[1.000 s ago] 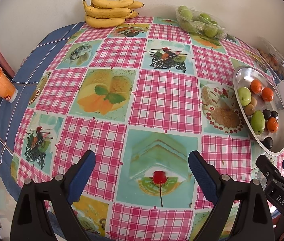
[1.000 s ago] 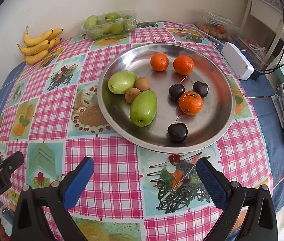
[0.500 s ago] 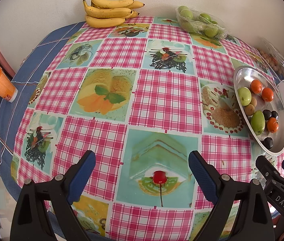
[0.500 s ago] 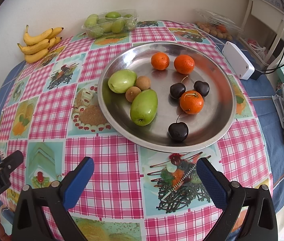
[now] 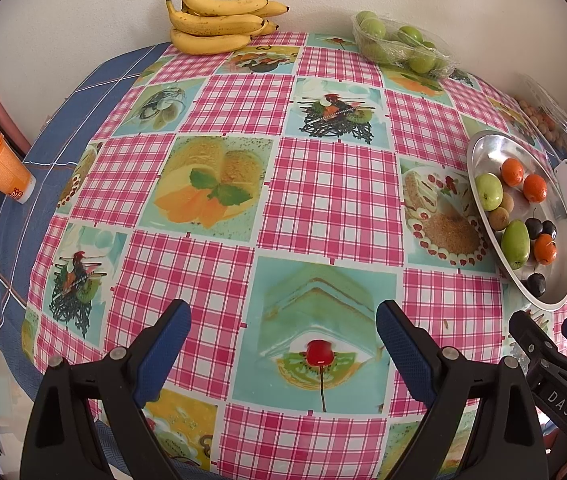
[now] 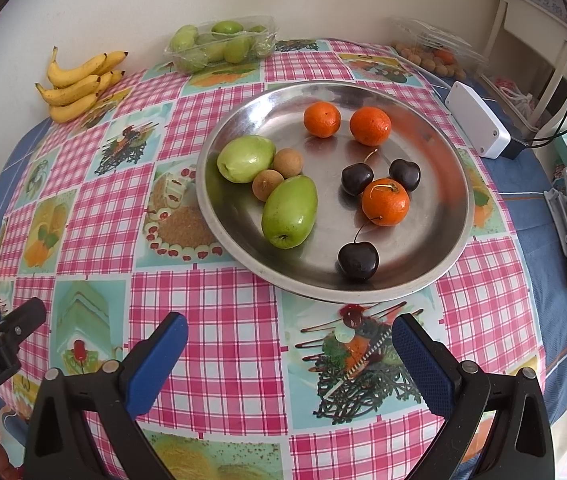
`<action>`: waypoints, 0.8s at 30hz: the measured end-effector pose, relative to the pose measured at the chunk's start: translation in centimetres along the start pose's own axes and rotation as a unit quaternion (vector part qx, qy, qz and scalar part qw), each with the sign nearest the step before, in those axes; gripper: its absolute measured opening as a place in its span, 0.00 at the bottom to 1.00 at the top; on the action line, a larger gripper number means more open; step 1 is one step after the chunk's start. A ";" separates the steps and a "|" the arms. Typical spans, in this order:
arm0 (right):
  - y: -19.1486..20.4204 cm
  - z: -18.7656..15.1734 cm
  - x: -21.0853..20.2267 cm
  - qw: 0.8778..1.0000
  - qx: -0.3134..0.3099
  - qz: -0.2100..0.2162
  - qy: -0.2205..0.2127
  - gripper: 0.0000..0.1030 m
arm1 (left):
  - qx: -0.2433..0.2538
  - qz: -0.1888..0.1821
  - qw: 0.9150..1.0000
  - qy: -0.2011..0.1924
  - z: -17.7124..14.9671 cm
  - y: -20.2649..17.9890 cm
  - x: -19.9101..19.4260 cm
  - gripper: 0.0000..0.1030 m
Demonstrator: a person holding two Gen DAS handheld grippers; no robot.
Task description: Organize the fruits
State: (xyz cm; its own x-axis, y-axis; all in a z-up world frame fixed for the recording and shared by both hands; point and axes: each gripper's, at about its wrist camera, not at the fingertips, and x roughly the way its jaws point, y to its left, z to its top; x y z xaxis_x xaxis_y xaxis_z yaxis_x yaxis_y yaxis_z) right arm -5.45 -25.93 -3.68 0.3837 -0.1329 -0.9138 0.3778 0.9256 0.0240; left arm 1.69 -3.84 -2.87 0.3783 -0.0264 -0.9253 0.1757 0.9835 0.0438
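Here the fruit to be sorted lies on the metal tray (image 6: 435,248), straight ahead of the right gripper (image 6: 289,354) and just beyond its tips; from the left gripper (image 5: 283,346) the same tray sits far off to the right, so the right hand is plainly the nearer. Both grippers stand wide open over the tablecloth (image 5: 323,200), holding nothing. Nearest the right gripper is a dark cherry (image 6: 358,260), its stem pointing away and up toward a mandarin (image 6: 385,202); the long green fruit (image 6: 290,212) lies with its long axis running diagonally, stem end toward the gripper. The tray also holds two more mandarins, two more cherries, two small brown fruits and a rounder green one. By the wall, bananas (image 6: 79,88) lie loose, and a clear punnet (image 6: 223,42) holds green fruit.
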 end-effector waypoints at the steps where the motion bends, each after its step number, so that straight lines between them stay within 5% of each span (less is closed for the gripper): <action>1: 0.0 -0.1 0.0 1.000 0.000 0.000 0.000 1.00 | 0.000 0.000 1.000 0.000 0.0 0.0 0.0 0.91; 24: 0.1 -0.1 0.1 1.000 -0.002 0.000 0.002 1.00 | 0.000 0.000 1.000 0.001 0.1 0.1 0.0 0.91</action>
State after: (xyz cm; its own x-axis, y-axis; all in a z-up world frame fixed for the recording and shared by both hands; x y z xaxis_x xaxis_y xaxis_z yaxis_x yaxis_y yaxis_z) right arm -5.43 -25.83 -3.79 0.3795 -0.1315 -0.9158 0.3739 0.9272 0.0218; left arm 1.78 -3.74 -2.84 0.3773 -0.0265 -0.9257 0.1758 0.9835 0.0435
